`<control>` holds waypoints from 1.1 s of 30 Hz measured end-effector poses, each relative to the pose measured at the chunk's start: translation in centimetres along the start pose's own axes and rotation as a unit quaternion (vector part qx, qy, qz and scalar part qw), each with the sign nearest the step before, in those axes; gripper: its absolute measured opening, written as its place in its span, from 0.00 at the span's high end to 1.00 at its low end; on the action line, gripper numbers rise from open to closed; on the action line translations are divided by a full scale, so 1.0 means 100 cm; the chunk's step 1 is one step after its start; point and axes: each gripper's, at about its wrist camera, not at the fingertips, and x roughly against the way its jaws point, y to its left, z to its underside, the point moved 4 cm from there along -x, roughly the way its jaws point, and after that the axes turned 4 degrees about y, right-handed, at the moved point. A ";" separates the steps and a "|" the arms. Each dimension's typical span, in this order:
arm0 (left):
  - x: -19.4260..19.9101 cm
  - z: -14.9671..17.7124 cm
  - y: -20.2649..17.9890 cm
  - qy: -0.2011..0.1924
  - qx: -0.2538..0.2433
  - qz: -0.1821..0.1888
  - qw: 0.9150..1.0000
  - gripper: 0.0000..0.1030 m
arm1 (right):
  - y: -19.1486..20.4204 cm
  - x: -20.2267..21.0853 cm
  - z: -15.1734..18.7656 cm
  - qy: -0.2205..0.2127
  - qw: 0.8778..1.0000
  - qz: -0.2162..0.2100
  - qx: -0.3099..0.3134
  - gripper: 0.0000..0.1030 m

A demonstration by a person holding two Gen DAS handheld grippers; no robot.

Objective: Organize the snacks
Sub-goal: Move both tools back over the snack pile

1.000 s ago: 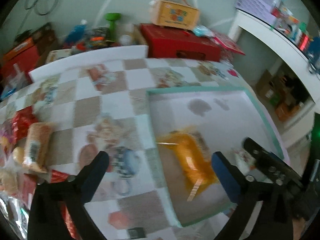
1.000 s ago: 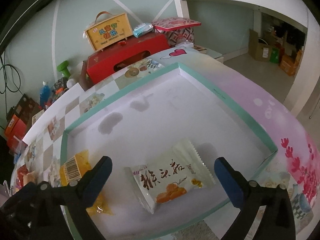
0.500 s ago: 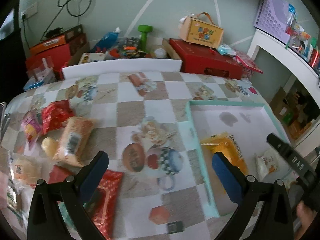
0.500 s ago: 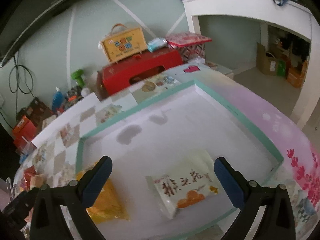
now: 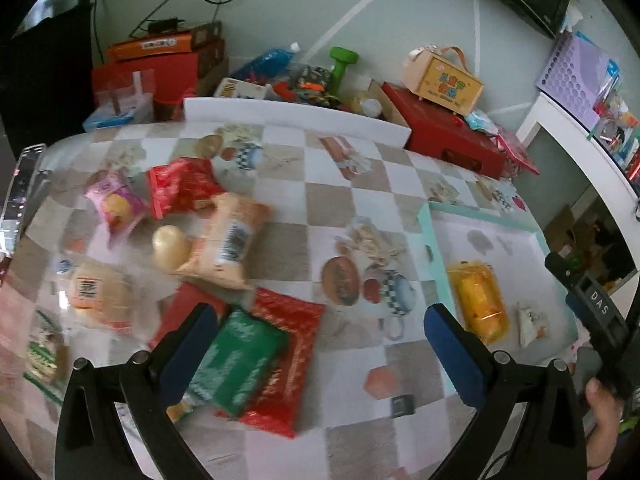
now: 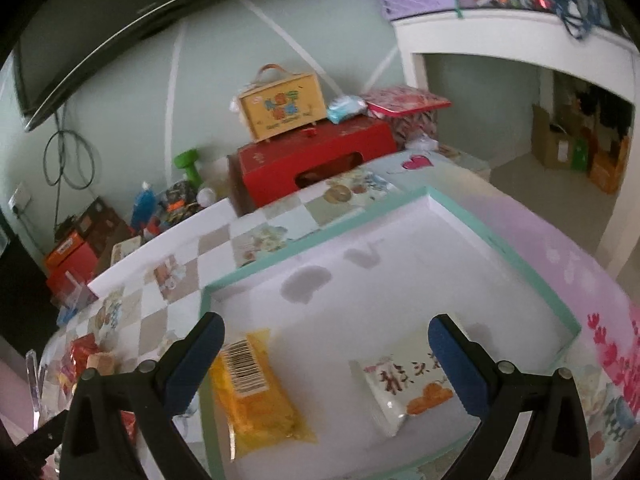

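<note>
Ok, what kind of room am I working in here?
Most likely a lived-in home, a living or dining room. A table with a checkered food-print cloth holds loose snack packets and a teal-rimmed tray. Gift boxes and a green dumbbell pile against the wall, under a wall-mounted TV.
</note>
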 end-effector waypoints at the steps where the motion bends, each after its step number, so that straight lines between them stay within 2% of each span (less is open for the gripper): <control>1: 0.003 0.001 0.004 -0.002 0.003 -0.003 1.000 0.00 | 0.006 0.001 0.000 0.001 1.000 -0.006 0.007 0.00; 4: 0.010 0.003 0.022 -0.009 0.010 -0.029 1.000 0.00 | 0.025 0.005 0.002 -0.015 0.999 -0.015 0.034 0.00; 7: 0.015 0.005 0.044 -0.015 0.019 -0.069 0.997 0.00 | 0.043 0.010 0.006 -0.033 0.997 -0.031 0.055 0.00; 9: 0.017 0.008 0.057 -0.017 0.029 -0.080 0.996 0.00 | 0.058 0.012 0.012 -0.026 0.996 -0.053 0.064 0.00; 13: 0.024 0.011 0.081 -0.022 0.050 -0.084 0.995 0.00 | 0.086 0.014 0.025 -0.015 0.993 -0.081 0.087 0.00; 16: 0.031 0.011 0.096 -0.023 0.066 -0.087 0.994 0.00 | 0.111 0.014 0.037 -0.010 0.989 -0.083 0.122 0.00; 22: 0.049 0.007 0.135 -0.025 0.100 -0.075 0.992 0.00 | 0.151 0.011 0.061 0.033 0.982 -0.120 0.143 0.00; 25: 0.054 0.008 0.153 -0.020 0.111 -0.082 0.990 0.00 | 0.170 0.013 0.072 0.046 0.978 -0.133 0.154 0.00; 28: 0.055 0.011 0.173 -0.009 0.123 -0.096 0.988 0.00 | 0.197 0.015 0.089 0.061 0.971 -0.146 0.181 0.00; 33: 0.061 0.017 0.203 -0.005 0.156 -0.085 0.984 0.00 | 0.225 0.011 0.115 0.081 0.958 -0.150 0.229 0.00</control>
